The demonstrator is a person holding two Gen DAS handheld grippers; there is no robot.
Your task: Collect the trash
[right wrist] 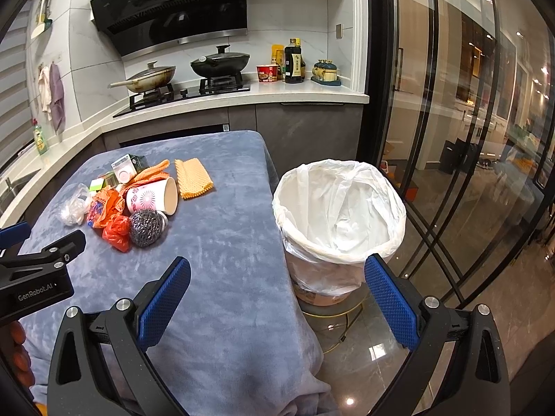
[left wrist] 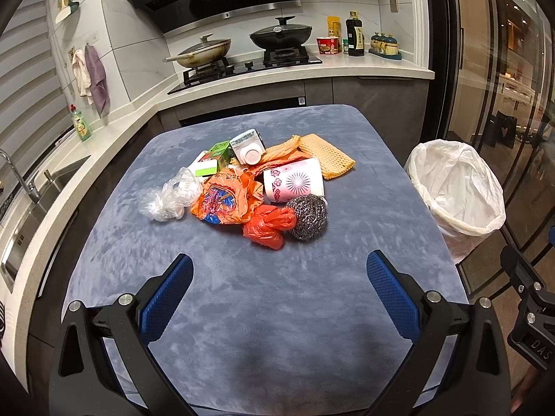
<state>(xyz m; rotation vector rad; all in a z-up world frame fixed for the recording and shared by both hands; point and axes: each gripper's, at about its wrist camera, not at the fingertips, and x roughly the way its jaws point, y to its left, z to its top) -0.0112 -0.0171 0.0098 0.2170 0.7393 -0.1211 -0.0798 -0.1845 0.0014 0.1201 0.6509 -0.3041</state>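
Hovering: left gripper [left wrist: 279, 270] above the near part of the bench [left wrist: 242, 312], fingers spread wide, nothing between them.
Bench cover: blue-grey plush cloth, draped over the edge.
Far left of pile: crumpled clear plastic bag [left wrist: 166, 198], lying flat on the cloth.
Next along: orange printed bag [left wrist: 227, 199], wrinkled, touching the clear one.
Behind it: green carton [left wrist: 218, 155] and white carton with round cap [left wrist: 247, 146], tipped on their sides, touching each other.
Front of pile: small red bag [left wrist: 269, 224], knotted, pressed against the steel wool scrubber [left wrist: 308, 216].
Centre: pink-and-white paper cup [left wrist: 295, 182] on its side, open mouth toward the bin side, just behind the scrubber.
Behind the cup: orange foam net [left wrist: 282, 150], partly buried under the cartons and cup.
Right of pile: yellow foam mesh sleeve [left wrist: 326, 156], flat, just beside the cup.
Off the bench's right edge: trash bin [right wrist: 338, 222] lined with a white bag, standing on a low stand on the floor, nothing visible inside.
Poised: right gripper [right wrist: 277, 274] over the bench's right edge, spread wide and holding nothing, one finger over the cloth, the other in front of the bin.
Background: counter with two lidded pans, bottles, a noodle cup.
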